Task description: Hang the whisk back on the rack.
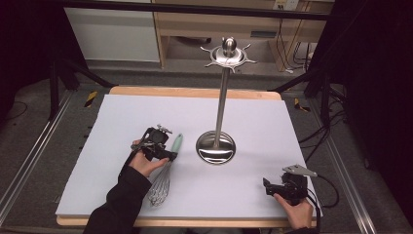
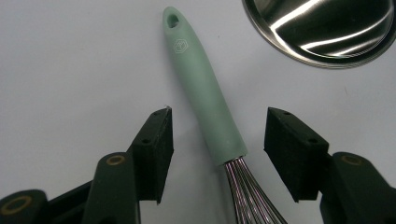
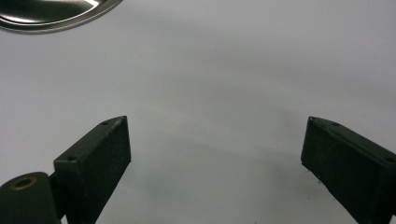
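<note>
Left gripper [image 1: 163,146] is positioned over the whisk [image 1: 165,173], in the left half of the desk [image 1: 122,112], toward the front edge. In the left gripper view its jaws straddle the lower end of the whisk's green handle [image 2: 205,102], close to where the wires [image 2: 250,196] begin. A clear gap shows between each pad and the handle; no contact on either side. The jaws are apart and grip nothing.

Whisk lies flat on the white desk surface, handle pointing toward the far edge, wire head toward the front edge. The hanging hole at the handle tip is visible and unobstructed. The person's left hand [image 1: 146,163] holds the gripper from the front side; the sleeve [image 1: 117,204] crosses the front edge.

Stand [image 1: 220,97]: upright near the centre of the desk, a steel pole on a round base [image 1: 215,147], hooked crown on top. The base sits just right of the whisk handle, apart from it; its rim [image 2: 322,32] appears at the upper right of the left gripper view.

Right gripper [image 1: 277,187] rests near the front right corner, well apart from the whisk and stand. In the right gripper view its jaws stand wide apart with bare desk surface between them; it holds nothing. The base rim [image 3: 51,16] shows at the upper left of that view.
</note>
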The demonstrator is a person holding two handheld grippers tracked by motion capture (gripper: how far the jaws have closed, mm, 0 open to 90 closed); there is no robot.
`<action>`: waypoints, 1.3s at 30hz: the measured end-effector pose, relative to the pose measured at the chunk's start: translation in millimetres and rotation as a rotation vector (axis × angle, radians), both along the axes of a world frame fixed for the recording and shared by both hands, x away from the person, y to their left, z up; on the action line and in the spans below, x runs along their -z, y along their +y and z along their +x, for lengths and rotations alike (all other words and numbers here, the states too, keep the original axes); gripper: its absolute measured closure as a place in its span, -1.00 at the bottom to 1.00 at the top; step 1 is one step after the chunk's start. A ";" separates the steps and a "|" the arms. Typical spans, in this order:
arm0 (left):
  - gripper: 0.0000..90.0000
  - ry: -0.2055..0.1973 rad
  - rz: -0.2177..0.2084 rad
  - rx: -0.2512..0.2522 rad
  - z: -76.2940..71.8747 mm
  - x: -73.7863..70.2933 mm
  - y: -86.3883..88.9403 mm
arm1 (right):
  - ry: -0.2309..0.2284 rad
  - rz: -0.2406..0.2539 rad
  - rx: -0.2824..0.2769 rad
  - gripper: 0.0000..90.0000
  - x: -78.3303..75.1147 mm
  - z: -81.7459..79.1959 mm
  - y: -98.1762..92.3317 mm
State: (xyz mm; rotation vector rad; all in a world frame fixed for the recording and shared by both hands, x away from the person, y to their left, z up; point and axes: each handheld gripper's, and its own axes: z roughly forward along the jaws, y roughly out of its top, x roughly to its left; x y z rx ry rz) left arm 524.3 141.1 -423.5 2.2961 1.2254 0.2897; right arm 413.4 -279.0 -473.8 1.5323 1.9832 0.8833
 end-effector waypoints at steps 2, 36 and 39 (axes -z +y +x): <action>-0.05 0.008 0.006 -0.001 1.1 2.0 -1.2 | 0.002 -0.001 -0.001 -0.81 0.0 0.0 0.0; 0.30 0.135 0.022 -0.030 16.0 27.2 -10.7 | 0.013 -0.006 -0.002 -0.81 1.1 1.4 -0.1; 0.31 0.136 0.023 -0.033 16.0 27.3 -10.7 | 0.013 -0.006 -0.006 -0.81 1.2 1.6 0.0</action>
